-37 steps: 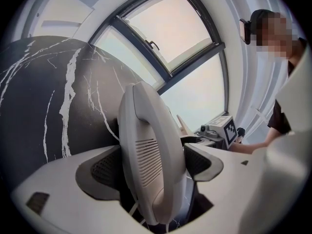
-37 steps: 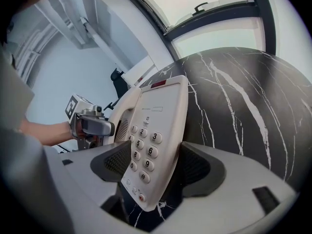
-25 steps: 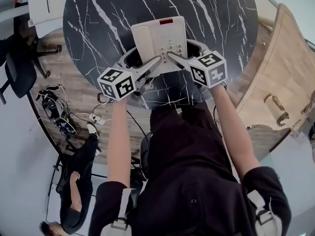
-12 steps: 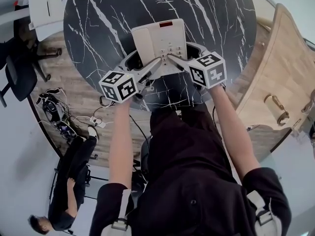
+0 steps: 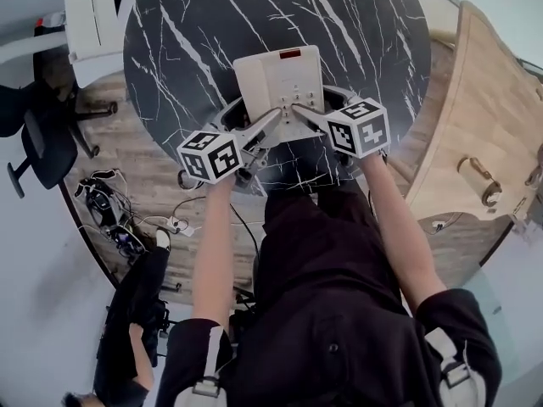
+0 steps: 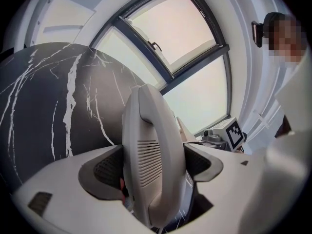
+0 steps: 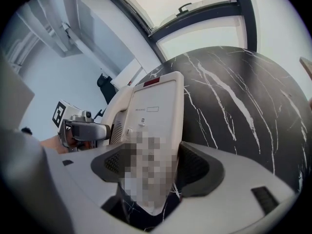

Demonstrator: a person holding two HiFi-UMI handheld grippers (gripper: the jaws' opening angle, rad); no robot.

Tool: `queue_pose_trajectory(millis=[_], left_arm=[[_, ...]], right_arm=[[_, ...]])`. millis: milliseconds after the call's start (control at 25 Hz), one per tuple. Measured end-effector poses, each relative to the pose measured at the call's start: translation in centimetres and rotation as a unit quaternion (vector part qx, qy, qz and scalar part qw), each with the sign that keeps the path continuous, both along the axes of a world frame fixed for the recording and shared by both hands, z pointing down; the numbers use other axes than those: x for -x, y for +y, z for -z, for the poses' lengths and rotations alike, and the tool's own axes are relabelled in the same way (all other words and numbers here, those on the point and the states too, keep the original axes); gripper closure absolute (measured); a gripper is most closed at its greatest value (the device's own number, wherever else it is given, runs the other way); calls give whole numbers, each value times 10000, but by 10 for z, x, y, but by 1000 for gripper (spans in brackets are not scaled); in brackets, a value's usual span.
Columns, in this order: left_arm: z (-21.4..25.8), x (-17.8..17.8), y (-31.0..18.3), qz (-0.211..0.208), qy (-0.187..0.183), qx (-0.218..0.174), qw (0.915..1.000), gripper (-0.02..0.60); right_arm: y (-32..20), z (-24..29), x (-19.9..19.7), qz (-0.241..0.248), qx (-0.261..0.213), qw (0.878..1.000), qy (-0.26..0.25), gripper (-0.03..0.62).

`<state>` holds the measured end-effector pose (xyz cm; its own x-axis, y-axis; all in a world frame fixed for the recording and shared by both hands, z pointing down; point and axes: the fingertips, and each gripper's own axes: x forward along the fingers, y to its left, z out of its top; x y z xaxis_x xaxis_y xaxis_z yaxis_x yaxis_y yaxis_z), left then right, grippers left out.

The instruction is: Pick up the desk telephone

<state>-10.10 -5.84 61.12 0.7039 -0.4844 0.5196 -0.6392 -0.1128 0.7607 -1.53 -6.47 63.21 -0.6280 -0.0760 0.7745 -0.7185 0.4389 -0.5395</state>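
A white desk telephone [image 5: 280, 83] lies on the round black marble table [image 5: 365, 24], its handset [image 5: 251, 79] along its left side. My left gripper [image 5: 273, 117] reaches in from the near left. In the left gripper view the handset [image 6: 151, 150] stands upright between the jaws of my left gripper [image 6: 153, 167], which is shut on it. My right gripper [image 5: 297, 108] comes from the near right. It is shut on the telephone's [image 7: 156, 121] keypad end, seen at the right gripper [image 7: 156, 172]. Whether the phone's base is off the table is unclear.
A white chair [image 5: 93, 15] stands at the table's far left and a black office chair [image 5: 38, 134] beside it. Cables [image 5: 110, 219] lie on the wooden floor. A wooden cabinet [image 5: 484, 125] is at the right. A person [image 5: 136, 329] is at the lower left.
The head view has shifted, so the table and phone sit slightly right and lower in the picture. Both grippers stay closed on the phone. The person at the lower left has moved.
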Motion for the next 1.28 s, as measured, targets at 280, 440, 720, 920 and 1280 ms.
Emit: queue_pose_trajectory(millis=[280,440,720,920,1280], left_arm=[[28,7,-13,-105,-16,-150,9998,183],[47,13,-19,-143,-118,-369,9991,183],[83,22,-30,7,-118,-692,9975,186],[111,25,-40,-83,-283,-1054,9940,187],[163,30,-61,-85,-445,-1669,9849,187]], right_arm=[[-13,29,6,-185,-263,9994,-85,269],[-19,46,12,-275,-450,9985,-176,270],[-27,80,20,-547,-733,9951,-364,272],[-41,107,24,-496,-1112,9917,-407,273],[-67,161,29,-422,-1843,9807,-505,275]])
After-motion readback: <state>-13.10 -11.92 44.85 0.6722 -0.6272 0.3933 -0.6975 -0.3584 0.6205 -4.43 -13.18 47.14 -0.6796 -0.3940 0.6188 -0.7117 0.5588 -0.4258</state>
